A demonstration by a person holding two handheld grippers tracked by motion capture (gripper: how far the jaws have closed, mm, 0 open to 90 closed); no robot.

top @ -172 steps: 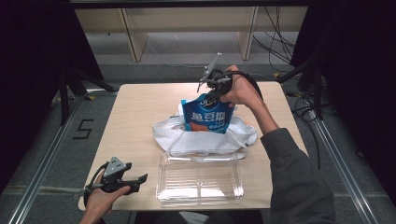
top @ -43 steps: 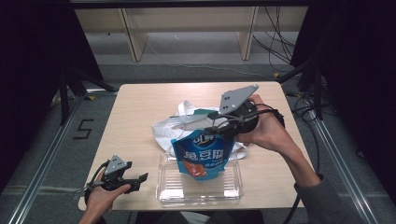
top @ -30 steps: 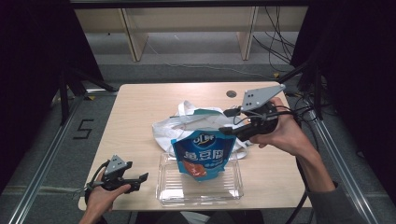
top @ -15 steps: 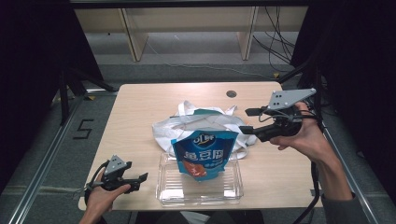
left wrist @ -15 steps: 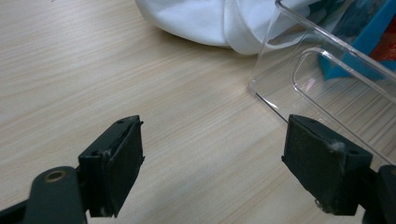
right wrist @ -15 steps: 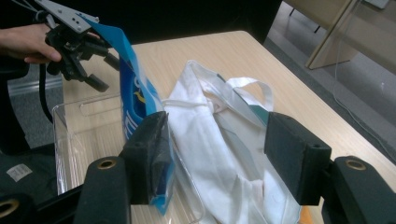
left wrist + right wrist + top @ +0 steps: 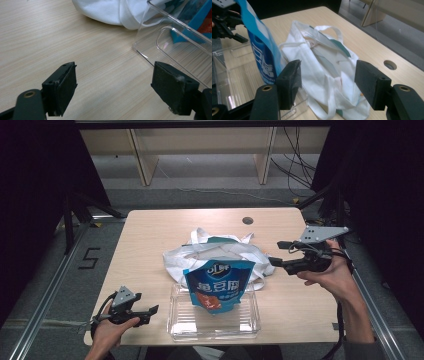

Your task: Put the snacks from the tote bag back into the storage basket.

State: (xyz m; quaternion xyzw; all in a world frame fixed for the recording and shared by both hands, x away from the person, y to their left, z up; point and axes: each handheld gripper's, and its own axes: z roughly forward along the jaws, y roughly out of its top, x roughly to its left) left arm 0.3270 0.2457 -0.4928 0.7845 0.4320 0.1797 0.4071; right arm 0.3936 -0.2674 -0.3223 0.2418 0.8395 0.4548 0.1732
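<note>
Blue snack pouch stands upright in the clear plastic tray in the high view, just in front of the white cloth bag on the bench; the right gripper hangs empty beside the bag, and the left gripper rests at the near left edge. From the left gripper view, its fingers are spread wide over bare wood near the tray's corner. From the right gripper view, its fingers are spread apart, holding nothing, facing the bag and pouch.
</note>
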